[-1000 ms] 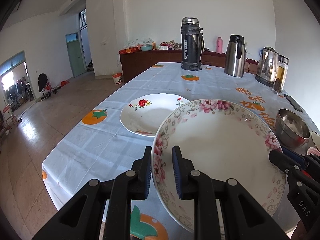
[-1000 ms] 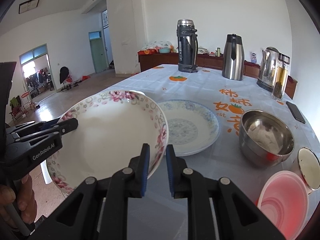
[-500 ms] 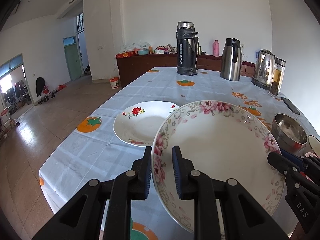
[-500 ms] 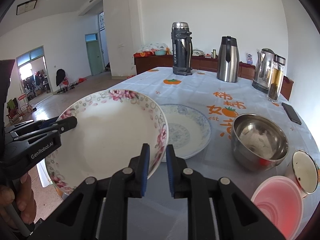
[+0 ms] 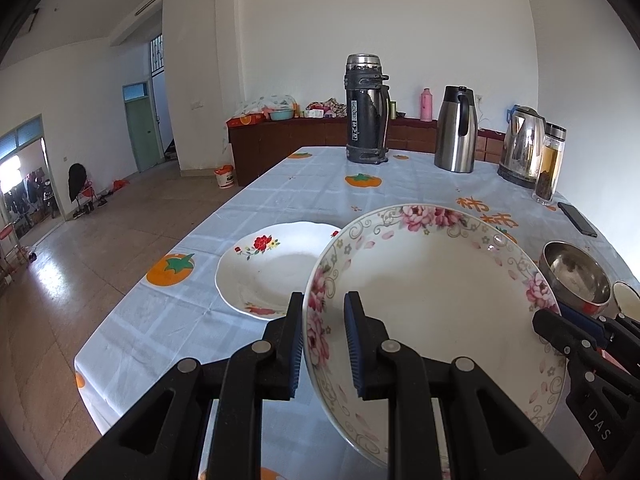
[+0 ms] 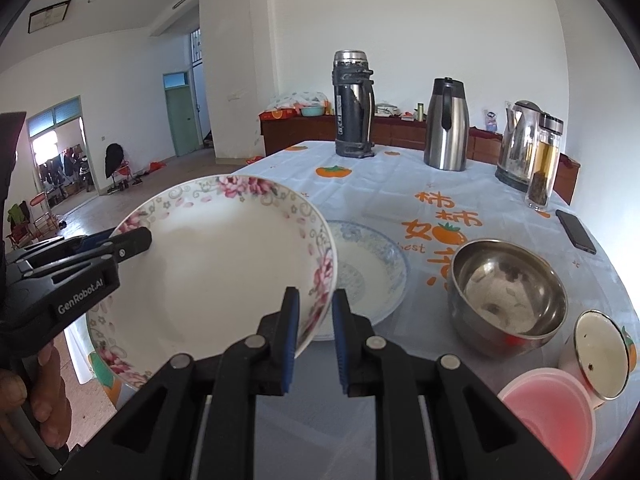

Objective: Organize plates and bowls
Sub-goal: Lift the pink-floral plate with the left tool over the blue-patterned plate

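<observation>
The desk point(image 5: 280, 192), under a pale blue cloth printed with orange fruit, carries everything else. Above its near edge the pink-flowered bowl point(image 5: 436, 300) is held tilted in the air, the left gripper point(image 5: 322, 344) pinching its left rim with its jaws and the right gripper point(image 6: 314, 340) pinching the opposite rim. Behind it lie a red-flowered plate point(image 5: 272, 276) and a blue-patterned plate point(image 6: 368, 272) (partly hidden), beside a steel bowl point(image 6: 508, 292).

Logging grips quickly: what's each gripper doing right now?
Left gripper: closed on the floral plate rim.
Right gripper: closed on the opposite rim of the same plate.
</observation>
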The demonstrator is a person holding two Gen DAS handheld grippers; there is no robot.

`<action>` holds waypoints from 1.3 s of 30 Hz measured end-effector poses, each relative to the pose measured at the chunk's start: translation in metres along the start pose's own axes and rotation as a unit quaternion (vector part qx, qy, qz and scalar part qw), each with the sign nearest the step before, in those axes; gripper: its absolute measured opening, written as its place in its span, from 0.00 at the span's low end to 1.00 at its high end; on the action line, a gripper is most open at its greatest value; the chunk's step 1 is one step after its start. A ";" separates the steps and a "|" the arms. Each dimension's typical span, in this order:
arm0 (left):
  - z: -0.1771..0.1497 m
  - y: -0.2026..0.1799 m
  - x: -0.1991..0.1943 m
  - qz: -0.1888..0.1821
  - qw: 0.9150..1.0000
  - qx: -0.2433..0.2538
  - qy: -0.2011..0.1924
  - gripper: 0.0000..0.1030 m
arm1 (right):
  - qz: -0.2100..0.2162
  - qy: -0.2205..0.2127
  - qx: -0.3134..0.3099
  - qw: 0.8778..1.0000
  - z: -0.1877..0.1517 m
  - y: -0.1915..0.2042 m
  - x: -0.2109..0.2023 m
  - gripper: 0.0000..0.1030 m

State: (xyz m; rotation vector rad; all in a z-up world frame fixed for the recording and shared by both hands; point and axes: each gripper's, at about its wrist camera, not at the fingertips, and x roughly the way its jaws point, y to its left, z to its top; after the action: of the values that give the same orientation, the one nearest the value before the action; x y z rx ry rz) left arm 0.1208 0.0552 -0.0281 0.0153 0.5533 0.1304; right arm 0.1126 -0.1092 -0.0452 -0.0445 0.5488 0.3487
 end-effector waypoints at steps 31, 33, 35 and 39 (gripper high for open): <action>0.022 -0.015 0.027 -0.007 1.000 0.003 -0.030 0.21 | -0.039 -0.016 0.004 0.999 0.010 -0.016 0.024 0.16; 0.022 -0.016 0.030 -0.009 1.000 0.001 -0.029 0.21 | -0.042 -0.018 0.003 0.999 0.010 -0.017 0.026 0.16; 0.022 -0.017 0.032 -0.010 1.000 0.001 -0.030 0.21 | -0.044 -0.016 0.006 0.999 0.009 -0.019 0.030 0.16; 0.021 -0.019 0.036 -0.009 0.999 0.002 -0.033 0.21 | -0.050 -0.019 0.007 0.999 0.008 -0.020 0.033 0.16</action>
State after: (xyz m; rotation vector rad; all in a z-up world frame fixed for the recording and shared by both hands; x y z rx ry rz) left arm 0.1644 0.0416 -0.0300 0.0190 0.4875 0.1114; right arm 0.1495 -0.1165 -0.0559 -0.0522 0.5091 0.2477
